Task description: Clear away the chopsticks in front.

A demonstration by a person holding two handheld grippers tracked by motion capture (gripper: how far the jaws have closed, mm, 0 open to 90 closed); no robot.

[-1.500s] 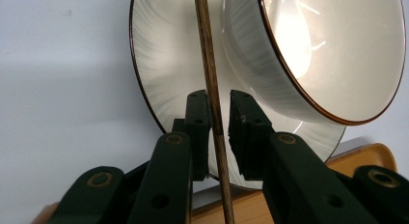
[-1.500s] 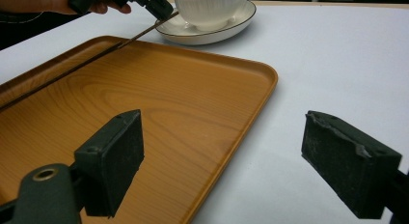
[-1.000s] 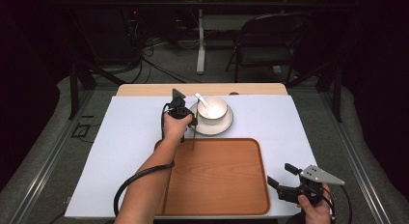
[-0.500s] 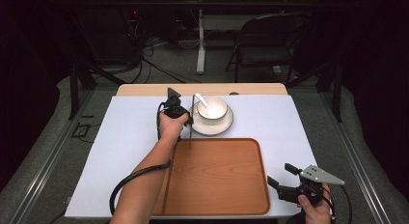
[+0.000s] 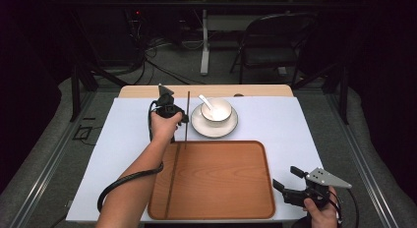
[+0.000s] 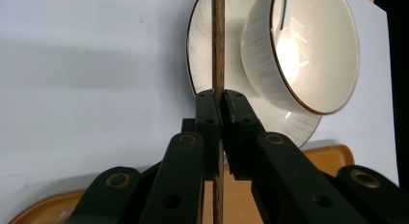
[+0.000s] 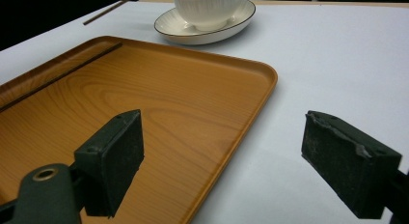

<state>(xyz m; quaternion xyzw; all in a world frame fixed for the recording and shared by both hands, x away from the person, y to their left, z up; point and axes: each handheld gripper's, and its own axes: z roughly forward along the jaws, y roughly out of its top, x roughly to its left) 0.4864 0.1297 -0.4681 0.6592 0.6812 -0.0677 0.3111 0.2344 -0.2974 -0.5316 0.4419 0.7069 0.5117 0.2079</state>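
Jaws of the left gripper [image 6: 221, 96] clamp a chopstick [image 5: 188, 119] thinly, right gripper [image 7: 222, 161] agape; the stick could pivot, slip, or strike the bowl [image 5: 216, 110].

High view: fixed above the person's side, facing forward and down; takes in the whole white table [image 5: 275, 125], the wooden tray [image 5: 221, 184] and the dark room behind.

Left gripper view: very near, aimed down along its jaws at the bowl [image 6: 308, 50] on its saucer [image 6: 202, 55], tray corner at bottom.

Right gripper view: low, near table level, facing across the tray [image 7: 159, 103] toward the bowl [image 7: 207, 4].

Shared by all three: bowl, saucer, tray.
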